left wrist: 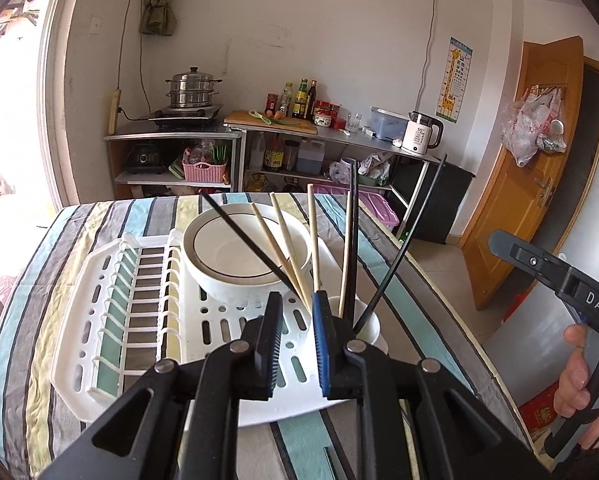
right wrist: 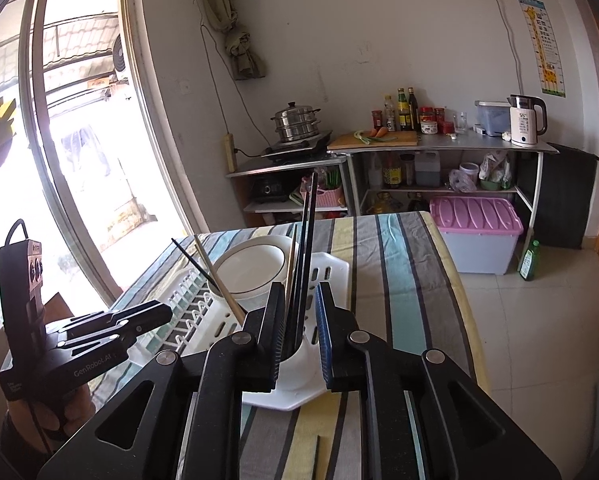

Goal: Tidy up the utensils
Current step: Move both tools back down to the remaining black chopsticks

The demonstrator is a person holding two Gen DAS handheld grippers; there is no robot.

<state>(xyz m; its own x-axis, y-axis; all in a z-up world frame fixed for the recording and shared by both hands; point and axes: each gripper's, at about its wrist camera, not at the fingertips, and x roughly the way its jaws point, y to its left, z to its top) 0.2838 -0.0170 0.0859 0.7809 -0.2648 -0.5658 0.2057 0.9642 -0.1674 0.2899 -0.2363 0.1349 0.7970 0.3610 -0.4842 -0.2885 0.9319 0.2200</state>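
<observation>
- While both grippers sit low over the striped worktop (left wrist: pixel 27 320), the left gripper (left wrist: pixel 297 346) is spread a bit, nothing between its pads.
- Right gripper (right wrist: pixel 299 340) is parted too, dark chopsticks (right wrist: pixel 305 248) standing in the gap, apparently unpinched.
- Chopsticks stand in a white cup (left wrist: pixel 369 326) on the white drying rack (left wrist: pixel 111 308).
- White bowl (left wrist: pixel 239 252) crowds just behind the cup.
</observation>
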